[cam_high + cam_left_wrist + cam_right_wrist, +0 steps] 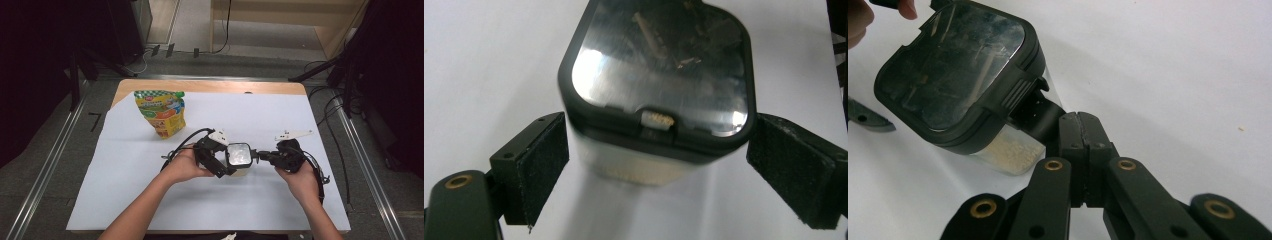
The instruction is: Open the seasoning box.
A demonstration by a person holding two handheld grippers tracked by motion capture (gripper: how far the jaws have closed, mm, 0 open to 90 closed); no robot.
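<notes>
right now a clear container [239,161] with a black-rimmed shiny lid [659,75] sits between the two grippers, near the middle of the white-covered tabletop [125,170]. the left gripper [223,161] has its jaws spread wide around the container, one pad [541,165] on each side of the body just under the lid; in the left gripper view the pads stand just beside the walls, and i cannot tell for sure whether they press on them. the small latch [658,119] on the lid's edge faces that gripper, midway between its jaws. some pale grainy stuff [1008,149] lies in the bottom of the container.

the right gripper [1079,122] comes in from the opposite side with its jaws fully closed together, and the tips are at a black tab [1040,117] that sticks out below the lid's ribbed edge; they touch it or pinch it, hard to say which. a hand [185,166] grips the left gripper and the other hand [302,180] the right one. well beyond the left jaws, a colourful pouch [162,112] stands upright.
</notes>
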